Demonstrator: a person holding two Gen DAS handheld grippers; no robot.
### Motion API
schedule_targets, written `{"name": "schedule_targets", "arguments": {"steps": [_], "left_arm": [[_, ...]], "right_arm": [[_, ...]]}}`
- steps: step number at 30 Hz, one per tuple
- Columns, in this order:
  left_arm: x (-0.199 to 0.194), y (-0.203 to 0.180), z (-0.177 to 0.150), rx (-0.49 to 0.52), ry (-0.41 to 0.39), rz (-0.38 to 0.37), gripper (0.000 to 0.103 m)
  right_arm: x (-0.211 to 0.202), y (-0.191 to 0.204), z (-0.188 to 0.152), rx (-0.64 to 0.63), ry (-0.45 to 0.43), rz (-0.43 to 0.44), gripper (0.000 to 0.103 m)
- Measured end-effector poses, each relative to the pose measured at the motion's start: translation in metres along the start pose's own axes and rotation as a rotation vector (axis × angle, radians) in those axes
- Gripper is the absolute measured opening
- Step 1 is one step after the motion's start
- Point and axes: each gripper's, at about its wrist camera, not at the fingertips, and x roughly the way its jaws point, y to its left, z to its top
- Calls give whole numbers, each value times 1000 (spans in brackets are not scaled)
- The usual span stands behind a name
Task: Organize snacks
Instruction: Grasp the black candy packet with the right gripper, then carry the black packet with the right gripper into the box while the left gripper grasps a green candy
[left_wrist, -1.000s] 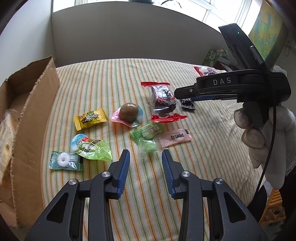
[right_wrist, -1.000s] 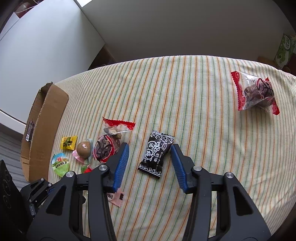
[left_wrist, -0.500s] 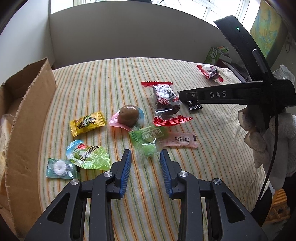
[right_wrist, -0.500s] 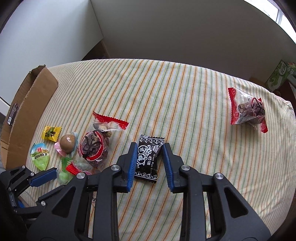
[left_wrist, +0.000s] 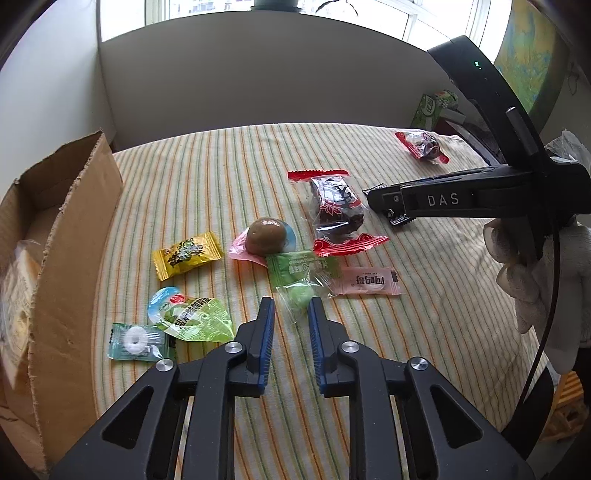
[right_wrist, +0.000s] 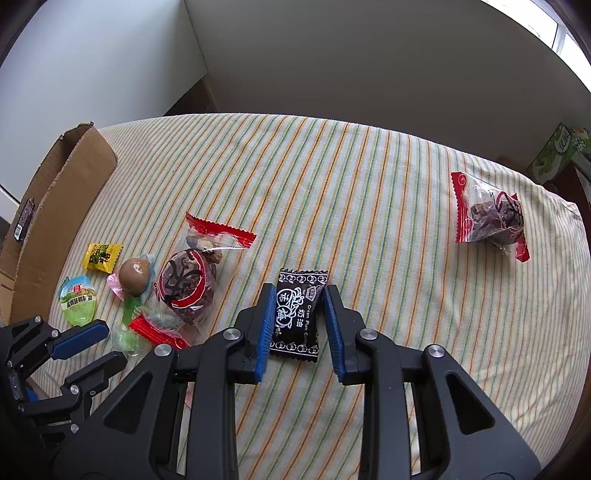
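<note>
1. Left wrist view: the left gripper (left_wrist: 291, 314) had its jaws wide apart a second ago. They have just been closing, and now the blue pads squeeze the green candy (left_wrist: 298, 295) in its clear wrapper.
2. It points down at the striped tablecloth (left_wrist: 207, 177). The green candy lies just in front of the brown ball snack (left_wrist: 266, 236).
3. A gloved hand (left_wrist: 532, 273) to the right of the brown ball snack holds the other tool, marked "DAS".
4. A cardboard box (left_wrist: 70, 236) stands to the left of the brown ball snack.
5. Right wrist view: the right gripper (right_wrist: 297, 308) was also wide open before. Its jaws have just been closing and now pinch the black candy packet (right_wrist: 297, 314).
6. It tips steeply down. The packet reads "Cream Plum Candy".
7. The packet lies on the cloth to the right of the big red date packet (right_wrist: 192, 277).
</note>
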Motion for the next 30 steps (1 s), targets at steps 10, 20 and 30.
{"name": "schedule_targets", "arguments": {"steps": [10, 20, 30], "left_arm": [[17, -10, 8, 8, 11, 33, 45], [7, -3, 3, -5, -3, 39, 28], [-29, -3, -3, -13, -59, 26, 27]], "right_arm": [[-3, -1, -1, -3, -1, 2, 27], [-9, -3, -6, 14, 0, 8, 27], [-43, 0, -14, 24, -45, 16, 27]]}}
